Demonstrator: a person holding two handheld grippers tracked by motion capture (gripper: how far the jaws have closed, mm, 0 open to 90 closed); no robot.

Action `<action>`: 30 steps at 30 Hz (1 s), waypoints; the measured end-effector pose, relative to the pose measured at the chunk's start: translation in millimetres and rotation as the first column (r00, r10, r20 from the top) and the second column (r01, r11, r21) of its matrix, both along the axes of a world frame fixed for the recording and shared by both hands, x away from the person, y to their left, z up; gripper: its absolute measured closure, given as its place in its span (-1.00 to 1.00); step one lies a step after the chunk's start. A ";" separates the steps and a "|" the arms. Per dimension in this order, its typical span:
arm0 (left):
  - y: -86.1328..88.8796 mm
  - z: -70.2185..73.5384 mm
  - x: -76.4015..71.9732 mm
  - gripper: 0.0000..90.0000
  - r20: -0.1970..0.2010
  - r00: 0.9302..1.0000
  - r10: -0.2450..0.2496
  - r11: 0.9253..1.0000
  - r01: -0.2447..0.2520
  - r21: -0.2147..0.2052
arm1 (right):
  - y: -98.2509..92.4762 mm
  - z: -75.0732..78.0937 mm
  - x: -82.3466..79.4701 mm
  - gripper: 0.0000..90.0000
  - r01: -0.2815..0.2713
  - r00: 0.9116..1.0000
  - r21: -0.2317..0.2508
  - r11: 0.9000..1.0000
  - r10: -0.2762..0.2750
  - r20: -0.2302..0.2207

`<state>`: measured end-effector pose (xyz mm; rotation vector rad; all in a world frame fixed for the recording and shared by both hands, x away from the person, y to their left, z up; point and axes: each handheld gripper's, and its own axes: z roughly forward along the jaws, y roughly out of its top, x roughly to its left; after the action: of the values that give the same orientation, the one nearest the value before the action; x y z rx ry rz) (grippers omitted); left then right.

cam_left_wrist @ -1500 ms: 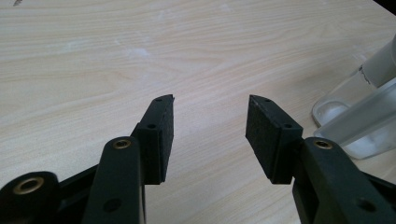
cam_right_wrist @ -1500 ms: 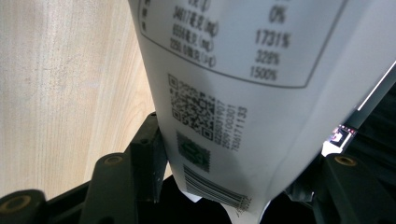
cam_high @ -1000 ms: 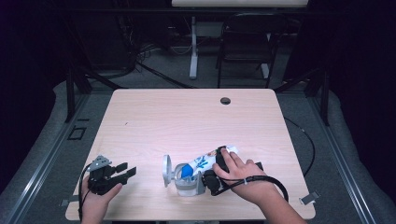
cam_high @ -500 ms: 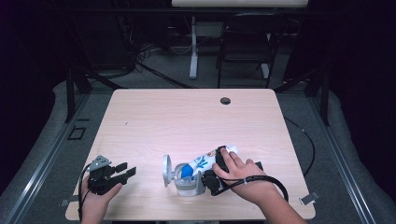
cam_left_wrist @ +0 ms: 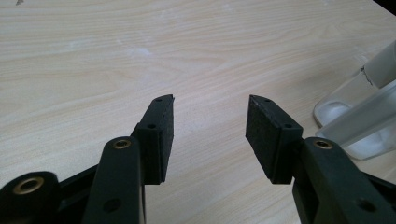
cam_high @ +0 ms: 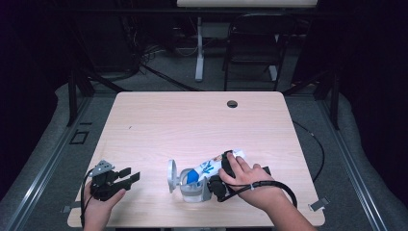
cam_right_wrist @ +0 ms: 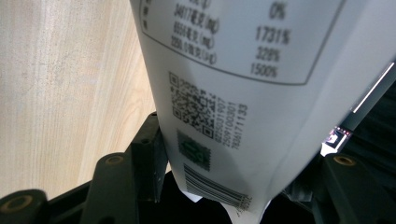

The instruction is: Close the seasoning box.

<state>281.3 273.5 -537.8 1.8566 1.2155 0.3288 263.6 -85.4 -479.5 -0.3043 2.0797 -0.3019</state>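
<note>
Our right gripper (cam_right_wrist: 219, 186) grips a white printed pouch (cam_right_wrist: 243, 93) between widely spread jaws; our left gripper (cam_left_wrist: 210, 135) gapes empty over the wooden table (cam_left_wrist: 93, 60).

The right claw (cam_high: 219, 185) lay mostly hidden under the person's right hand (cam_high: 243, 175) in the high view, so its jaws could not be made out there. In the right gripper view the white packet (cam_right_wrist: 243, 93) ran off the top edge, its print blurred, and it covered the right jaw's pad. The clear container (cam_left_wrist: 359, 121) was cut off at the left gripper view's right edge.
</note>
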 end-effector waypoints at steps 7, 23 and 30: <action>-0.3 -0.2 0.0 0.16 -0.001 1.000 -0.001 1.000 0.001 0.001 | 0.1 -0.1 -0.1 -0.03 -0.003 1.000 -0.002 1.000 0.003 0.000; 0.5 -1.0 0.5 0.16 -0.002 1.000 0.001 1.000 -0.001 0.003 | 2.7 3.0 -1.9 -0.02 0.000 1.000 -0.043 0.999 0.001 0.018; 1.0 -1.3 0.5 0.16 -0.002 1.000 0.002 1.000 -0.002 0.002 | 1.9 2.6 -1.2 -0.02 -0.008 1.000 -0.028 1.000 0.008 0.008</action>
<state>281.8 274.5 -539.1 1.8575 1.2191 0.3300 262.4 -83.6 -477.0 -0.3277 2.0667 -0.3266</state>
